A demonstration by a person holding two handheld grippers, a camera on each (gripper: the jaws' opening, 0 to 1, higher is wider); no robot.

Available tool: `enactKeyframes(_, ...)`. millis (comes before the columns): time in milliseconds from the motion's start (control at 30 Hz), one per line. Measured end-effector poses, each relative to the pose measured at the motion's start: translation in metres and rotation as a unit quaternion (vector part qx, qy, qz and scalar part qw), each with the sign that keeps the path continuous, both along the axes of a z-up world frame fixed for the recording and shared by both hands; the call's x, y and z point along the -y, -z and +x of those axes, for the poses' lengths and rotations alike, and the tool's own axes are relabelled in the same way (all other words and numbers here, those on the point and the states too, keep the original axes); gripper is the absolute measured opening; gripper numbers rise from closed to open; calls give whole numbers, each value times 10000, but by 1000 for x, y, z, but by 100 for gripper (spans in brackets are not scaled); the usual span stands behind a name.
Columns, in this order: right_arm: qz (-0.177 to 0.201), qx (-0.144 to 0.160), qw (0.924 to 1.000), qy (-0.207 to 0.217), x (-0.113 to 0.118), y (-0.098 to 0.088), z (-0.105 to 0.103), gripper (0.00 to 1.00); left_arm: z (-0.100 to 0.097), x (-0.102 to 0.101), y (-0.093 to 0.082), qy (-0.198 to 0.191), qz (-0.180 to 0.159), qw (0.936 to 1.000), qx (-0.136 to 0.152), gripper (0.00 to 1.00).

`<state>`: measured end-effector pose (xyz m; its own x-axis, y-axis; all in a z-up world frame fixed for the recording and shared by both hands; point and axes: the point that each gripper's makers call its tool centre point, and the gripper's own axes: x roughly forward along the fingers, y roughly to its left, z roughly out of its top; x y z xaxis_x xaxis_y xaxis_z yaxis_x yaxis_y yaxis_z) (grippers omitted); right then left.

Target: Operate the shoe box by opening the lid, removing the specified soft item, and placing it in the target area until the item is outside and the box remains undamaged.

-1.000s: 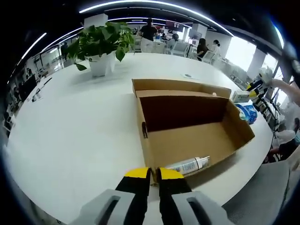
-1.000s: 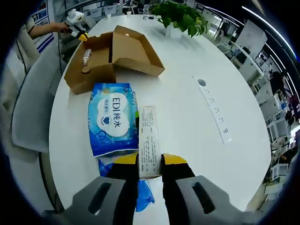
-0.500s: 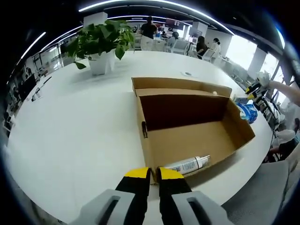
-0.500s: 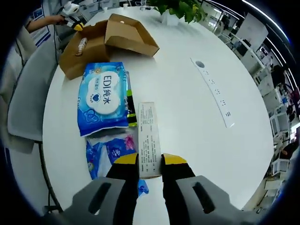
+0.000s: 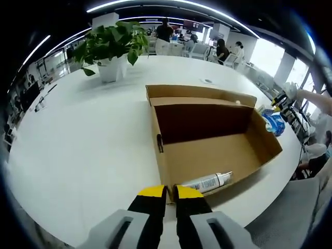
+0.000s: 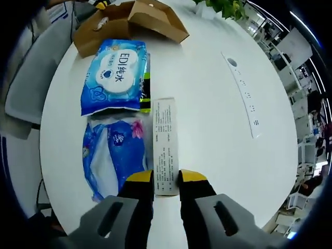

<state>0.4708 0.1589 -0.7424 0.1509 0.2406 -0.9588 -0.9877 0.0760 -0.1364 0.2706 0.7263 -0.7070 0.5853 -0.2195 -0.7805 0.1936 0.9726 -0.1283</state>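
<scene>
Left gripper view: a potted plant (image 5: 111, 49) sits far ahead to the left on the white table (image 5: 78, 150), and the left gripper (image 5: 169, 193) has its jaws pinched on the near wall of the open shoe box (image 5: 207, 137), with a spray bottle (image 5: 206, 182) lying inside just to the right of the jaws. Right gripper view: two blue soft packs (image 6: 115, 75) lie to the left, and the right gripper (image 6: 166, 179) squeezes a long white carton (image 6: 165, 145) that points straight ahead. The shoe box is far off at the top.
</scene>
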Motion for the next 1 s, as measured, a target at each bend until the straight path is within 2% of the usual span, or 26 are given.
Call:
enactKeyframes(167, -190, -10, 9997, -164, 10, 6, -2, 16, 0, 0, 0, -1, -6, 10000, 5, 6)
enactKeyframes(433, -227, 64, 9992, -320, 8, 4, 4, 16, 1, 0, 0, 9, -11, 10000, -8, 6)
enactKeyframes(733, -282, 74, 9990, -329, 7, 5, 8, 16, 1, 0, 0, 34, -19, 10000, -3, 6)
enactKeyframes(1000, -254, 231, 9990, -283, 5, 1, 15, 17, 2, 0, 0, 106, 26, 9999, -11, 6)
